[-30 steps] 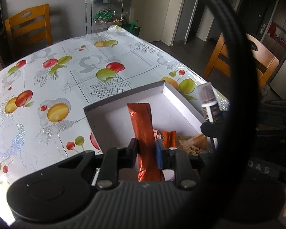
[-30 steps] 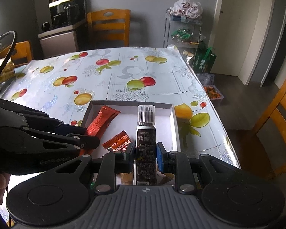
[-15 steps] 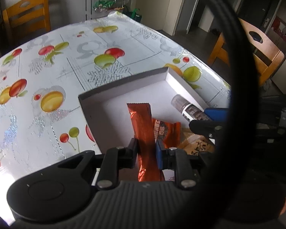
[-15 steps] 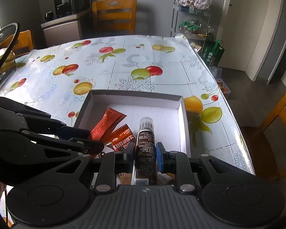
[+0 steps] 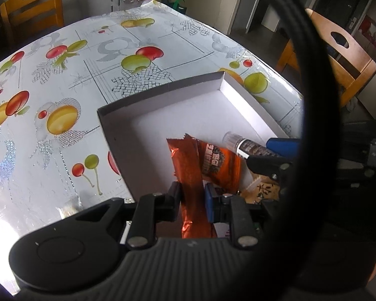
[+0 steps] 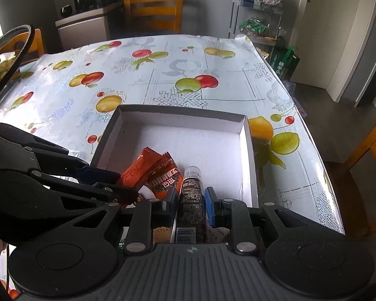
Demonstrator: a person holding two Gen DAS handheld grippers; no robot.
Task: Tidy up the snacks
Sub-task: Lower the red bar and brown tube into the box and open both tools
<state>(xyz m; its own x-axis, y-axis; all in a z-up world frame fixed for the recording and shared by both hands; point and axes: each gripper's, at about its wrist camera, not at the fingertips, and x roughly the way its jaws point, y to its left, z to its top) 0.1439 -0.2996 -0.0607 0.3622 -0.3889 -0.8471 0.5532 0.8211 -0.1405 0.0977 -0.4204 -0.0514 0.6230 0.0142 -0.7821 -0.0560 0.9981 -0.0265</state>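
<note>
— While both grippers hang over the box [image 6: 248,150], how far along would you say they are?

— Partway, I'd judge. One orange pack [image 6: 166,181] already lies inside; two items aren't released.

— And the left gripper [image 5: 191,198]?

— Clamped narrow on an orange bar [image 5: 188,165], its far end down in the box.

— The right gripper [image 6: 191,202]?

— Closed on a dark tube [image 6: 191,193], cap [image 6: 193,171] forward, low beside the pack.

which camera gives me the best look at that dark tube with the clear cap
The right wrist view. The dark tube runs straight up the middle between the right gripper fingers, showing clear cap, label and barcode. The left wrist view shows only its capped end sideways over the white box; the rest is hidden.
</note>
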